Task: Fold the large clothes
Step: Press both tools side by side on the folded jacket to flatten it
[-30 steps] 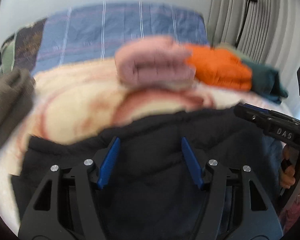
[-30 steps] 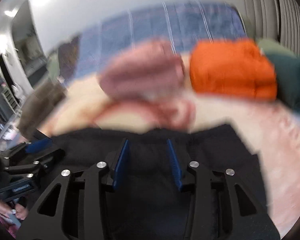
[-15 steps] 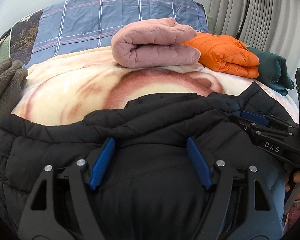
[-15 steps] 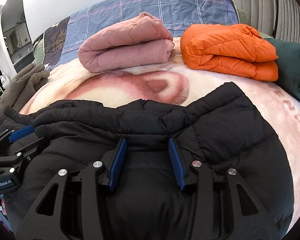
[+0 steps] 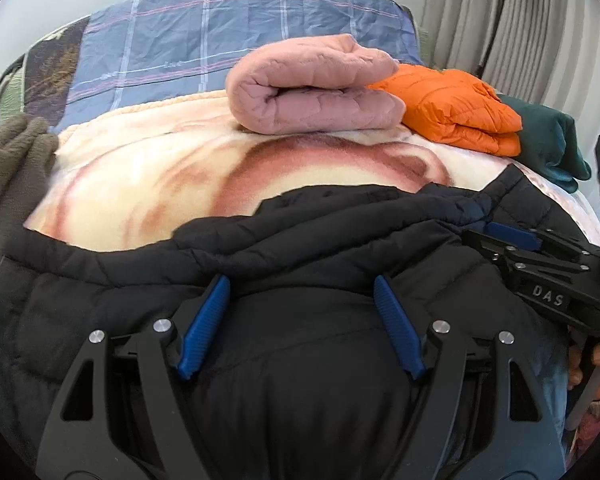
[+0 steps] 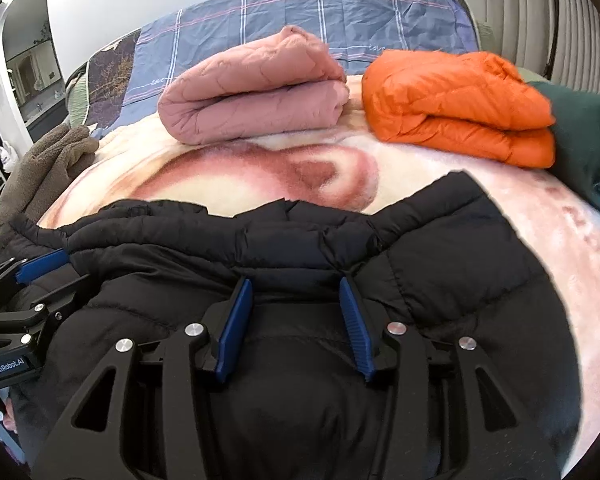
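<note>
A black puffer jacket [image 5: 300, 240] lies bunched across the near part of the bed and also fills the near part of the right wrist view [image 6: 440, 264]. My left gripper [image 5: 302, 284] is open, its blue pads spread wide over the jacket's upper fold. My right gripper [image 6: 296, 282] is open too, pads apart over the same fold further right. The right gripper shows at the right edge of the left wrist view [image 5: 512, 236]. The left gripper shows at the left edge of the right wrist view [image 6: 40, 264]. Neither grips the fabric.
Behind the jacket lie a folded pink jacket [image 5: 316, 88], a folded orange puffer jacket [image 5: 460, 112] and a dark teal garment [image 5: 548, 140]. A brown fleece [image 5: 12, 160] lies at the left. The cream and pink blanket [image 5: 160, 176] covers the bed. A blue plaid pillow [image 5: 220, 32] stands at the back.
The views have gone from blurred motion to still. The jacket has been dropped onto the blanket with its top edge folded over, and both grippers rest low over it, still open.
</note>
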A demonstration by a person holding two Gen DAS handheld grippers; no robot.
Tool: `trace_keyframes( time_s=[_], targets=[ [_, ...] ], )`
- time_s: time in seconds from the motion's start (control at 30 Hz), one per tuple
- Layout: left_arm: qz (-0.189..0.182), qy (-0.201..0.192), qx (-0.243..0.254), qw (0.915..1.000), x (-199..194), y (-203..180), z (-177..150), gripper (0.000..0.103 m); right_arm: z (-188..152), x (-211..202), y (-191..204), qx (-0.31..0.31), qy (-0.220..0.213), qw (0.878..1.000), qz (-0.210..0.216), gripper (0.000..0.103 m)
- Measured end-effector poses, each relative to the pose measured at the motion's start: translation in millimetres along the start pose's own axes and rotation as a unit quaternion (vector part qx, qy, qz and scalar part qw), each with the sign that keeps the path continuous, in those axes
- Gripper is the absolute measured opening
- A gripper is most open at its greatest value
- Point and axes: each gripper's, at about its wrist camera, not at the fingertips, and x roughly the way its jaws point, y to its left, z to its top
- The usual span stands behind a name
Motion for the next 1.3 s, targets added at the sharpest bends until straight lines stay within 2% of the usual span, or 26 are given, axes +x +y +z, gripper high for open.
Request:
trace_keyframes(
  time_s=[0.07,0.17,0.23,0.3,0.4,0.53,0.77,0.93,1.03,1.1,1.2,1.3],
  targets=[
    [-0.009,-0.004,-0.008,0.9999,-12,0,2,0.075,6,-15,4,0.019,-0.010,1.000,0.017,0.063],
    [-0.024,-0.013,-0.019,0.9994,-24,-2,5,0.075,16,-26,21,0.016,-0.013,0.999,0.037,0.064],
    [-0.007,-0.010,-0.014,0.9998,-22,-5,7,0.076,19,-25,33,0.003,-0.011,0.999,0.042,0.064],
    [0.026,0.008,-0.011,0.9996,-6,-5,5,0.079,12,-5,39,-0.012,0.006,1.000,0.012,0.064],
    [0.026,0.012,-0.025,0.9993,3,-1,3,0.082,0,14,31,0.004,0.013,1.000,0.027,0.066],
    [0.044,0.008,-0.010,0.9990,6,-6,-1,0.082,-4,17,35,-0.011,0.012,1.000,0.015,0.066],
    [0.030,0.011,-0.016,0.9994,14,-1,-3,0.082,-3,26,32,-0.011,0.021,0.999,0.024,0.067],
    [0.033,0.010,-0.014,0.9993,14,-2,-4,0.082,-3,25,33,-0.014,0.018,0.999,0.023,0.068],
    [0.028,0.005,-0.021,0.9994,7,1,-3,0.080,-1,14,32,-0.016,0.010,0.999,0.026,0.068],
    [0.032,-0.007,-0.026,0.9991,-9,2,-3,0.074,-3,-8,34,-0.028,-0.009,0.999,0.014,0.068],
    [0.012,-0.025,-0.033,0.9991,-37,1,-8,0.073,-11,-34,37,-0.040,-0.027,0.999,0.017,0.068],
    [0.016,-0.024,-0.017,0.9994,-56,-9,-16,0.073,-23,-46,41,-0.044,-0.020,0.999,0.023,0.068]
  ],
)
